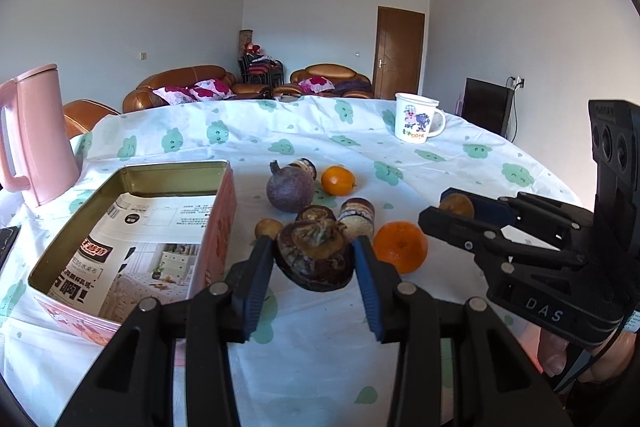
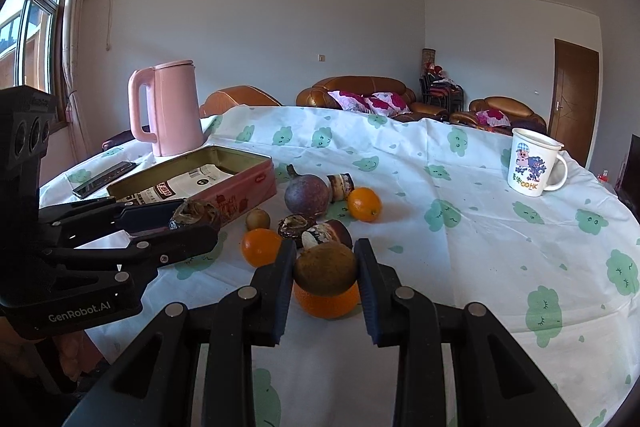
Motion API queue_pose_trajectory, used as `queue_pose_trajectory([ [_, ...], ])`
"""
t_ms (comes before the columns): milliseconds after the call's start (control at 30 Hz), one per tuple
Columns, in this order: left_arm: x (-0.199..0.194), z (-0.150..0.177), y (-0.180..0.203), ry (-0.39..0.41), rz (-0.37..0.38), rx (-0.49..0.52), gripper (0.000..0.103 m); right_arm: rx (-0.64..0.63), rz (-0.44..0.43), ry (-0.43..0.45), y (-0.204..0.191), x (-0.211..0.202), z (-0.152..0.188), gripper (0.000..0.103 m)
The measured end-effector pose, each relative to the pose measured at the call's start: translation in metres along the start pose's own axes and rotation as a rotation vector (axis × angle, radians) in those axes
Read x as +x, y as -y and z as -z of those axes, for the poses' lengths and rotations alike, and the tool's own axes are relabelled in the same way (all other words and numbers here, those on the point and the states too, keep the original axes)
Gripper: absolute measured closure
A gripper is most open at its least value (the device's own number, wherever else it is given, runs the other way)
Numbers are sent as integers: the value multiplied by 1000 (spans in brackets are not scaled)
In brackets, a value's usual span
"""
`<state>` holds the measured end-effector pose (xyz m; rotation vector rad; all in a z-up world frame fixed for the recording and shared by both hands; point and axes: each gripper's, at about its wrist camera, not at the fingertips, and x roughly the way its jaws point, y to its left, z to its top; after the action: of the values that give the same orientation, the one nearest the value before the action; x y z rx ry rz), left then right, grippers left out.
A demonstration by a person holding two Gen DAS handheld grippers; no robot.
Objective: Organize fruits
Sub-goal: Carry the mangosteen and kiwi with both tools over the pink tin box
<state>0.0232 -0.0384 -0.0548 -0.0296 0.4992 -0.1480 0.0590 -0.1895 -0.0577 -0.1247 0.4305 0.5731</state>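
My left gripper (image 1: 314, 249) is shut on a dark, shrivelled brown fruit (image 1: 316, 259), held above the cloth just right of the open pink tin (image 1: 222, 219). My right gripper (image 2: 324, 251) is shut on a round brown fruit (image 2: 326, 269), lifted over an orange (image 2: 326, 305). On the table between them lie a purple fruit (image 2: 307, 195), two more oranges (image 2: 363, 205) (image 2: 260, 247), a small brown fruit (image 2: 257, 219) and dark cut pieces (image 2: 328, 231). The tin (image 2: 240, 189) holds only printed paper.
A pink kettle (image 2: 172, 111) stands behind the tin, with a dark phone (image 2: 104, 179) beside it. A cartoon mug (image 2: 532, 163) sits at the far right on the cloud-print tablecloth (image 2: 500, 247). Sofas and a door lie beyond the table.
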Motion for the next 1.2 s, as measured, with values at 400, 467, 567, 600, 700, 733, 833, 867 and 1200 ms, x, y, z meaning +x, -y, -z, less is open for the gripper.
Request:
queue_pose_trajectory([
  [400,-10,-4,-21,27,-61,-30,60,-51,-42,33,-23,6,-21,71],
  [467,-12,-5,-24,30,-72,-35,60,-61,-48,35,-27,9,-25,71],
  [567,-13,-6,-30,37,-88,-44,60,-72,-56,39,-32,11,-29,71],
  [600,-14,-6,-33,38,-90,-49,60,-76,-59,40,-34,12,-31,71],
  [700,-14,-7,-40,40,-103,-56,60,-87,-70,42,-41,16,-36,71],
  [733,-15,-7,-42,41,-106,-59,60,-91,-76,43,-43,17,-38,71],
  [833,-16,-7,-53,44,-124,-74,60,-106,-93,46,-51,21,-46,71],
  [867,-16,-8,-56,44,-131,-78,60,-112,-99,46,-54,23,-49,71],
  [1200,-12,-11,-98,31,-199,-122,60,-175,-177,6,-87,60,-77,71],
])
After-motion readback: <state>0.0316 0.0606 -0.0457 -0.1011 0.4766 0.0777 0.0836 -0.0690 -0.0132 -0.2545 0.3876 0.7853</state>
